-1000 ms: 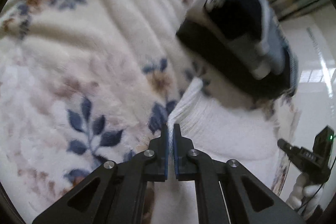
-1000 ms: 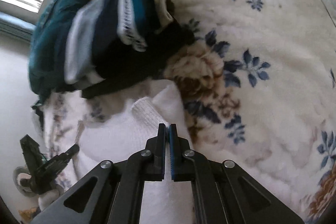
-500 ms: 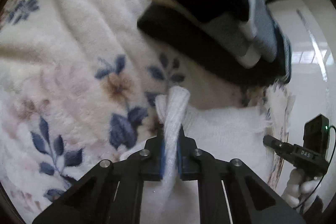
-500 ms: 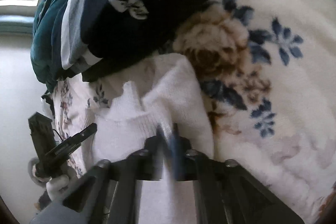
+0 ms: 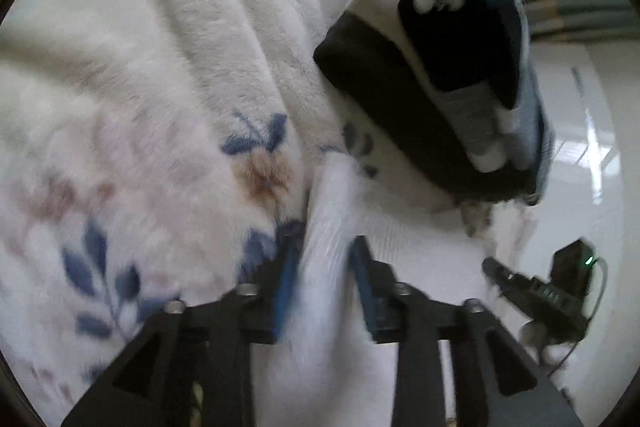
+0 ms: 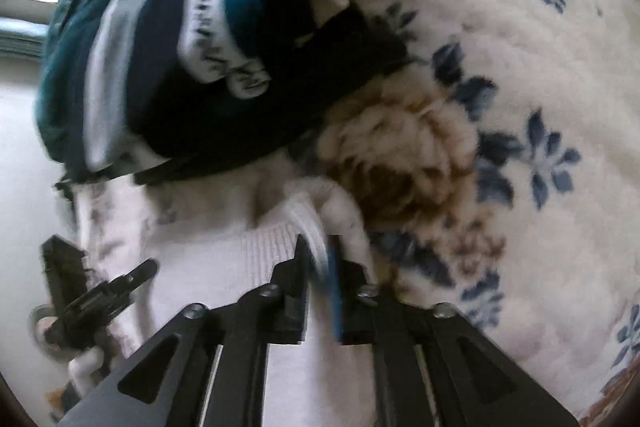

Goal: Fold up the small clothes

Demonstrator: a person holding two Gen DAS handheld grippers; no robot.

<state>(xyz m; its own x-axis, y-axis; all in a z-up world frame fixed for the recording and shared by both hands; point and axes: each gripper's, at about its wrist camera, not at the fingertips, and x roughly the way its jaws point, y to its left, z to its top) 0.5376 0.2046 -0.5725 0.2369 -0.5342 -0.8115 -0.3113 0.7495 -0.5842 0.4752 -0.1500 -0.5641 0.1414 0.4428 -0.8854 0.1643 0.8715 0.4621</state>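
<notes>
A white knit garment [image 5: 404,259] lies on the floral blanket, near the bed's edge. My left gripper [image 5: 325,259] has its jaws parted, with a fold of the white garment lying loose between them. My right gripper [image 6: 319,259] has its jaws slightly apart around the ribbed edge of the same garment [image 6: 256,251]. The frames are blurred, so I cannot tell how firm the right grip is. Each gripper shows in the other's view: the right one [image 5: 536,287] at the lower right, the left one [image 6: 92,299] at the lower left.
A stack of folded dark clothes [image 5: 452,75], black, navy, grey and teal, sits just beyond the white garment and shows in the right wrist view [image 6: 192,59] too. The cream floral blanket [image 5: 140,99] covers the bed. The bed's edge and a pale floor [image 5: 580,131] lie beside the stack.
Both grippers were shut on the white garment's edges and carried them toward the clothes stack. Now the left jaws have opened wide and the right jaws have parted a little.
</notes>
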